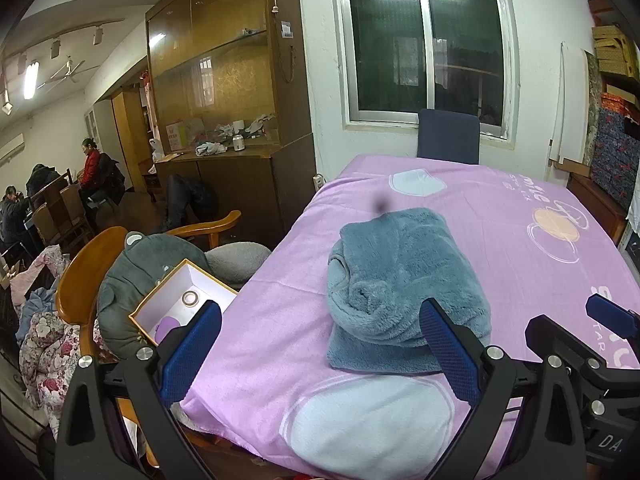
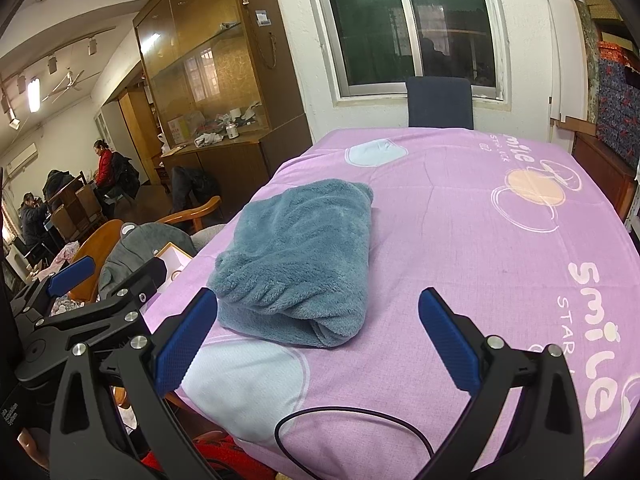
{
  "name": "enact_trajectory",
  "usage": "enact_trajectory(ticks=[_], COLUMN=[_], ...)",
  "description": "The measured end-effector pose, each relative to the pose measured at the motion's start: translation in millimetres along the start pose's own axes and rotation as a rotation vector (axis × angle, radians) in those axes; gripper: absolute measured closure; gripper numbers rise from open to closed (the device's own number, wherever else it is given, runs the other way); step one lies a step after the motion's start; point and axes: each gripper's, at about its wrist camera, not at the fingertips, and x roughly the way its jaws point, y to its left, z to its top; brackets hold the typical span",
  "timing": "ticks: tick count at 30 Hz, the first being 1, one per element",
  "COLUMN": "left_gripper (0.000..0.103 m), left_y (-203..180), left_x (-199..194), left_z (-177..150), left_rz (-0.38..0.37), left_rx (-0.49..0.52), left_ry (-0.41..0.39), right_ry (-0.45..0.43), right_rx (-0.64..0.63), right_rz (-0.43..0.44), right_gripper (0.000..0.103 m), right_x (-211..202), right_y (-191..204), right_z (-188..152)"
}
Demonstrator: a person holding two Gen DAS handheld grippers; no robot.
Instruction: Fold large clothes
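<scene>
A folded blue-grey fleece garment point(image 1: 404, 276) lies in a thick bundle on the pink sheet-covered table point(image 1: 520, 240). It also shows in the right wrist view point(image 2: 300, 256) near the table's left edge. My left gripper point(image 1: 320, 320) is open and empty, its blue pads wide apart, held just short of the garment's near edge. My right gripper point(image 2: 320, 312) is open and empty, also just in front of the garment. The right gripper shows at the right edge of the left wrist view point(image 1: 612, 316), and the left gripper at the left of the right wrist view point(image 2: 72, 272).
A wooden chair point(image 1: 92, 276) with a grey plush cushion point(image 1: 132, 280) and an open white box point(image 1: 180, 304) stands left of the table. A blue chair point(image 1: 448, 136) stands at the far edge under the window. A black cable point(image 2: 352, 428) lies on the near sheet.
</scene>
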Motion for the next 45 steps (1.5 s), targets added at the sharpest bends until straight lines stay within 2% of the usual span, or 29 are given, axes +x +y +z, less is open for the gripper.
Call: enact_trajectory(ticks=[45], left_gripper=[0.004], left_y=[5.2], left_x=[6.6], left_z=[-4.4], left_rz=[-0.013], left_rx=[0.006], left_ry=[0.020], right_ry=[0.016], right_rx=[0.012], right_rz=[0.008], right_gripper=[0.005], right_x=[0.9], right_y=[-0.4], right_z=[-8.0])
